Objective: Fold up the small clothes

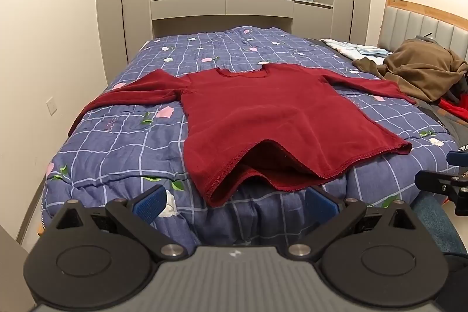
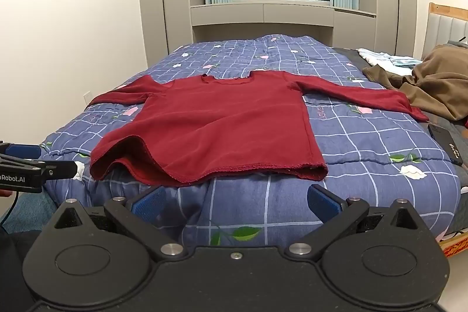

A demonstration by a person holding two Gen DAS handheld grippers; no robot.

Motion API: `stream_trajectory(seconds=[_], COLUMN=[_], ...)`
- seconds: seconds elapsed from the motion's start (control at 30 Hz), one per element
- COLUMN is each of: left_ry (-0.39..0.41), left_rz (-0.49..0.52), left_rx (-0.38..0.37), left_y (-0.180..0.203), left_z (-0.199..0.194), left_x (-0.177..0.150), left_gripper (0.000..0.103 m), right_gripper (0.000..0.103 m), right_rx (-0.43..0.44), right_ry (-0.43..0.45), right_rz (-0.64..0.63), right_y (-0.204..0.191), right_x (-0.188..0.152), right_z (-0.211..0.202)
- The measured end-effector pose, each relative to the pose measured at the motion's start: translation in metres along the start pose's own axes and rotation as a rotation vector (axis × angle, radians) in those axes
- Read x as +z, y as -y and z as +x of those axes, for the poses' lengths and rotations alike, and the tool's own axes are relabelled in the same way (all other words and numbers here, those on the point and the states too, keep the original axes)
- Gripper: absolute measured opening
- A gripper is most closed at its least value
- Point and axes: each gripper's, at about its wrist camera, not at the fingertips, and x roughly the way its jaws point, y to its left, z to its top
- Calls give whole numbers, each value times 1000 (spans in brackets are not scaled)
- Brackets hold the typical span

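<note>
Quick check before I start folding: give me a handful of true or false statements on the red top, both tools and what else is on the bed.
1. The red top lies spread out with both sleeves extended. True.
2. The left tool is shut on the hem. False: its jaws stand open, short of the hem, holding nothing.
3. Part of the hem is humped up off the quilt. True.
4. The right tool is open and empty. True.
5. A brown garment lies on top of the red top's body. False: it sits near the headboard, beside the far end of one sleeve.
</note>
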Motion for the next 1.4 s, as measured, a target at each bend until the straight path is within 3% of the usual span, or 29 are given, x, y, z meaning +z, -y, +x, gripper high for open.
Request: stream_trajectory(seconds=[1.4], left_ry=[4], left_rz=[1], left_rx=[1], left_y=[1], left_z=[0], left_x=[0], left_gripper=[103], right_gripper=[103], right_rx=[-5], right_ry=[4], right_rz=[-10], right_y=[-3], right_x=[0], right_z=[-3])
